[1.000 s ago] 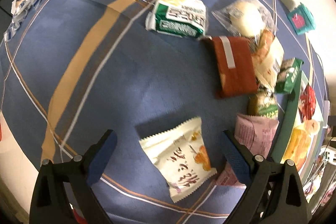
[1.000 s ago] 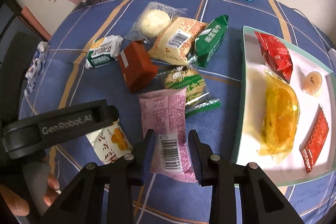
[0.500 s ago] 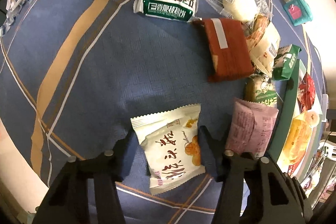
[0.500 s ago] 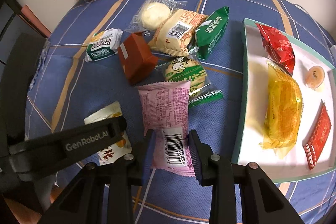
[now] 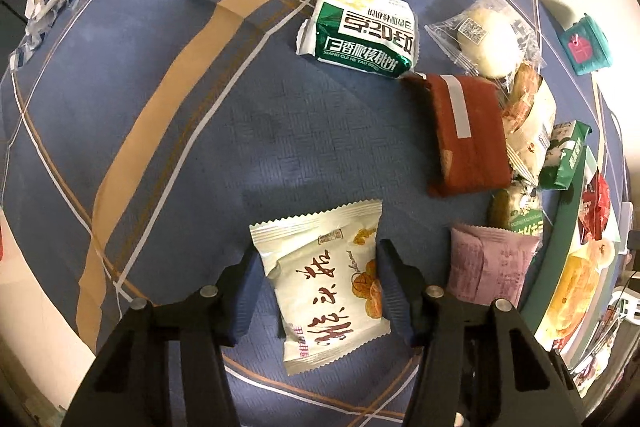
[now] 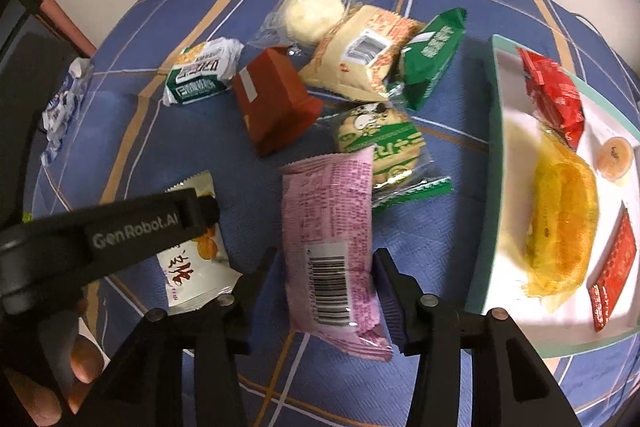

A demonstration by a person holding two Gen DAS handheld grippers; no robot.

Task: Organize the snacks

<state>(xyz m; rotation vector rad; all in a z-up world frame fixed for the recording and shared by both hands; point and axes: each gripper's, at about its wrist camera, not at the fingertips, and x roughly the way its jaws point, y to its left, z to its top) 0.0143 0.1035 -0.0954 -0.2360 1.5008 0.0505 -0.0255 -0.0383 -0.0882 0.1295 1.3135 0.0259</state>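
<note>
The pink snack packet (image 6: 332,247) is pinched by the right gripper (image 6: 325,285), long side pointing away; the tray (image 6: 494,155) lies to its right. The white snack packet (image 5: 326,287) is squeezed by the left gripper (image 5: 318,287).

Both wrist views downward, close, sharing snacks (image 5: 466,135)

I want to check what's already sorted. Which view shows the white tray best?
The right wrist view: the white teal-rimmed rectangular tray lies nearly whole, showing red packets, a yellow pastry and a small jelly cup inside. The left wrist view catches only a squeezed sliver of it at the right edge.
</note>
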